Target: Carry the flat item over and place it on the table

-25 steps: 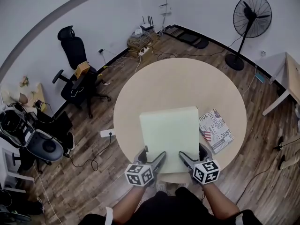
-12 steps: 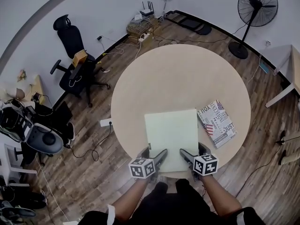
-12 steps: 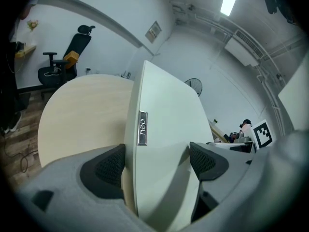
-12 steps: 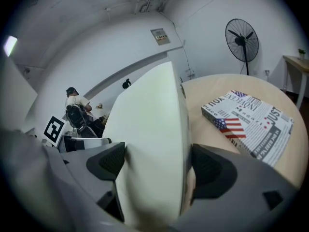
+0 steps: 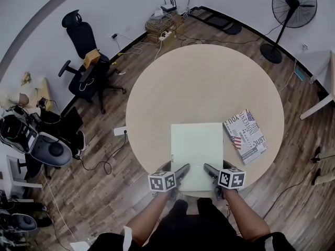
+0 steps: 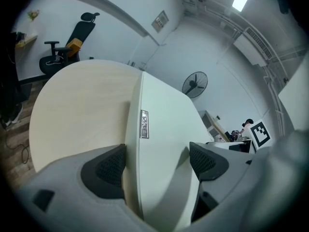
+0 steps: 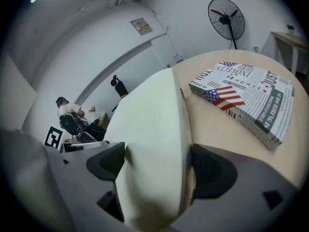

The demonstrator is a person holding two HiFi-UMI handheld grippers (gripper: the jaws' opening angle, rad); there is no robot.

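Two grippers hold the flat item (image 5: 197, 149) by its near edge, over the near side of the round table (image 5: 199, 77).

From the left, the left forearm (image 5: 149, 217) reaches forward and slightly inward. The left gripper (image 5: 178, 170) has its jaws closed across the thickness of the item's near-left corner, one pad under it and one above. The pale green item lies flat and low on the tabletop, its near edge just past the table's rim. The right gripper (image 5: 211, 170), on a forearm mirroring the left one, is clamped on the near-right corner, both pads pressed into it. A flag-printed box (image 5: 246, 136) lies just beside the item's right edge.
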